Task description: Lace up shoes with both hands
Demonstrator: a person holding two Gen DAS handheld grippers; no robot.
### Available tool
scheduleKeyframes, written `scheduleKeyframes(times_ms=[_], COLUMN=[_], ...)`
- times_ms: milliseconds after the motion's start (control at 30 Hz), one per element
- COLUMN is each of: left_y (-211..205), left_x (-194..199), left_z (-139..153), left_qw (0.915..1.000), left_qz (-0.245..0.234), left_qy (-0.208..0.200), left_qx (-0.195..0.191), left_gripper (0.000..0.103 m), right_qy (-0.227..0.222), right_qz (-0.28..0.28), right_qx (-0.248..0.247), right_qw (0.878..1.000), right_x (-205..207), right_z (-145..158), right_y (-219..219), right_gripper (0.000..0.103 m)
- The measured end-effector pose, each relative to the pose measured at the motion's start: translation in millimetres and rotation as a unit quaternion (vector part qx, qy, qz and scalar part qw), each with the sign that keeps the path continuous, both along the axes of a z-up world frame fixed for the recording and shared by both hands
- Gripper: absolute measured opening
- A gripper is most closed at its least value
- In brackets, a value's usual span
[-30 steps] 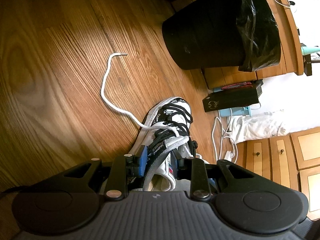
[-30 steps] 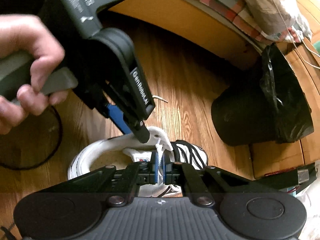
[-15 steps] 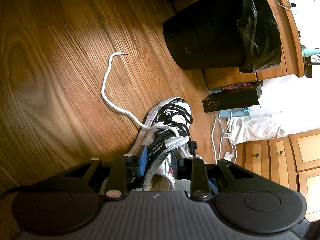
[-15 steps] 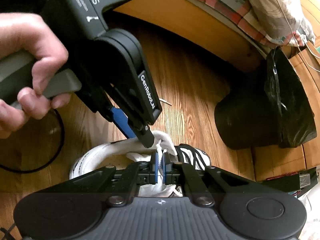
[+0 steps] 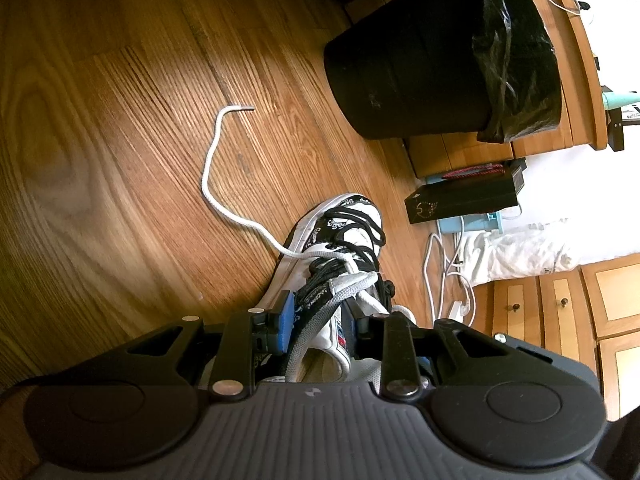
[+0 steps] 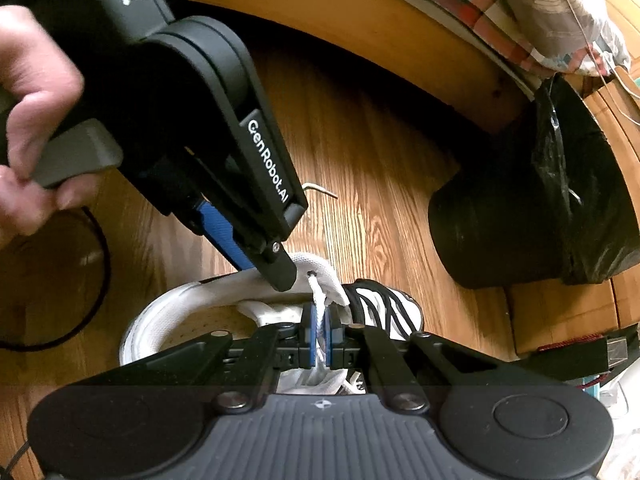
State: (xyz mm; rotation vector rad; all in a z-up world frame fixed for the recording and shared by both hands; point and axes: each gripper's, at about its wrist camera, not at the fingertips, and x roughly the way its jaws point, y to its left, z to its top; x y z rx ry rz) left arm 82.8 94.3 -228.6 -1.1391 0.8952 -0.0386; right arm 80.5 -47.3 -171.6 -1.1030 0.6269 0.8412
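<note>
The shoe (image 5: 340,236) is white with black lettered trim; its lace (image 5: 224,204) is white; the bin (image 5: 440,60) is black; the floor (image 5: 120,160) is brown woodgrain.

Right gripper (image 6: 319,334): jaws pinched tight on the white lace, just behind the shoe (image 6: 240,304) collar; left gripper (image 5: 320,318): angled downward, clamping the collar, trigger squeezed by person's hand (image 6: 32,120).

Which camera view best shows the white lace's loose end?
The left wrist view: the white lace trails across the floor to its dark tip. The right wrist view shows only that tip beyond the left gripper.
</note>
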Motion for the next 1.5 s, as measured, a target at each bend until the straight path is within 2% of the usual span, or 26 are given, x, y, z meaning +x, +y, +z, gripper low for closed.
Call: scheduleKeyframes(times_ms=[300, 467, 533, 667, 733, 833, 933, 1100, 1200, 1267, 1333, 1500], left_y=[0, -1, 0, 8, 12, 18, 17, 11, 4, 2, 1, -5], left_x=[-1, -2, -5, -14, -16, -10, 3, 26, 39, 40, 38, 36], left_z=[-2, 3, 4, 6, 7, 4, 8, 13, 6, 4, 2, 11], left_qw=[1.0, 0.9997, 0.9998, 0.9988, 0.9977, 0.9976, 0.999, 0.9991, 0.9981, 0.998, 0.9982, 0.9962], left_qz=[-0.004, -0.013, -0.008, 0.03, 0.048, 0.059, 0.037, -0.003, -0.041, -0.046, -0.046, -0.054], left_qy=[-0.002, -0.005, -0.007, -0.033, -0.038, -0.025, -0.016, -0.023, -0.005, -0.007, -0.017, -0.04], left_qx=[0.004, 0.021, 0.015, -0.023, -0.029, -0.024, 0.018, 0.035, 0.047, 0.043, 0.035, 0.055], left_gripper=[0.03, 0.03, 0.031, 0.034, 0.038, 0.039, 0.039, 0.039, 0.039, 0.033, 0.017, 0.005], right_qy=[0.002, 0.003, 0.004, 0.001, 0.001, 0.002, 0.004, 0.003, 0.003, 0.002, 0.002, -0.006], right_qz=[0.004, 0.003, 0.005, 0.008, 0.008, 0.009, 0.01, 0.01, 0.01, 0.011, 0.012, 0.01], right_qx=[-0.004, -0.003, -0.005, -0.007, -0.007, -0.008, -0.008, -0.006, -0.006, -0.008, -0.009, -0.008], right_qw=[1.0, 1.0, 1.0, 1.0, 1.0, 1.0, 1.0, 1.0, 1.0, 1.0, 1.0, 1.0], right_x=[3, 5, 6, 6, 6, 7, 6, 7, 4, 3, 2, 4], right_z=[-5, -6, -8, -9, -9, -10, -9, -7, -9, -10, -11, -10], right_y=[6, 9, 10, 10, 9, 9, 9, 10, 8, 9, 9, 8], right_gripper=[0.004, 0.004, 0.004, 0.005, 0.005, 0.005, 0.005, 0.005, 0.005, 0.005, 0.005, 0.007])
